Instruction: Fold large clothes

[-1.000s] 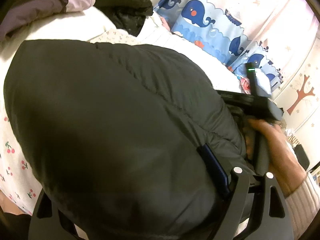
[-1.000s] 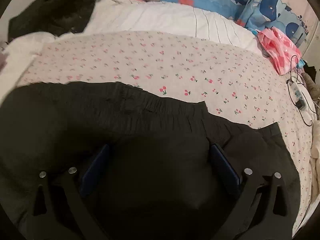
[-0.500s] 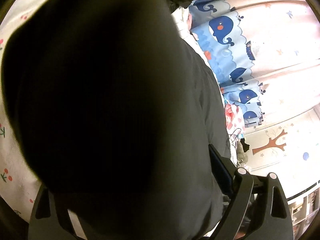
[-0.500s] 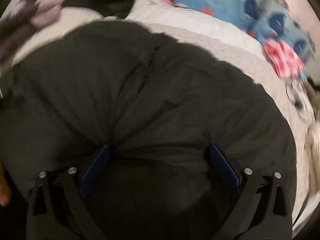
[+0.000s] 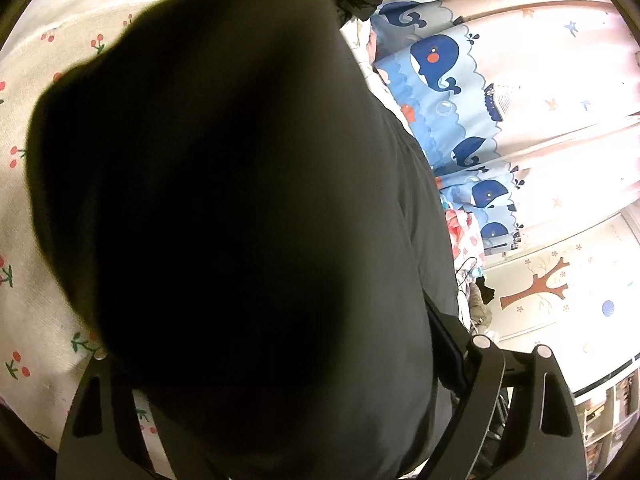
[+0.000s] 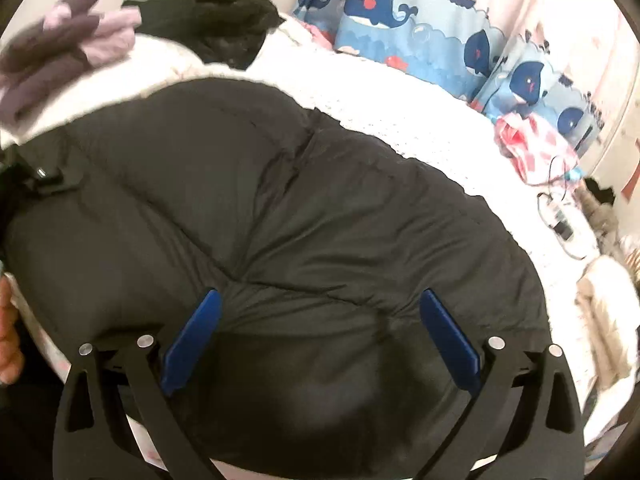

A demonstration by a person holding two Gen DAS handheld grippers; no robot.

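A large black padded jacket [image 6: 304, 216] is spread over the bed [image 6: 420, 120], its quilted bulk filling most of both wrist views. In the right wrist view the right tool [image 6: 320, 328] is seen with its blue pads [image 6: 192, 340] set wide apart on either side of a puffed fold of the jacket; the fabric bulges up between them, but it cannot be told whether the pads press on it. In the left wrist view the left tool [image 5: 280, 360] is almost wholly covered by the jacket [image 5: 240, 200], which hangs dark and close over the lens (only one dark pad at the right and the black frame below are made out). Its jaws are closing, with jacket cloth between them, though a firm hold cannot be confirmed. The cherry-print sheet [image 5: 24, 208] of the bed is seen at the left edge of that view. Behind the bed a whale-print curtain [image 6: 400, 16] is hung. At the far corner of the bed a black garment [image 6: 216, 28] is heaped just beside a purple and pink garment [image 6: 68, 60]. A pink patterned cloth [image 6: 532, 140] and a cable [image 6: 556, 216] are left near the right edge of the bed. Part of a hand [image 6: 8, 332] is visible at the left border of the right wrist view.
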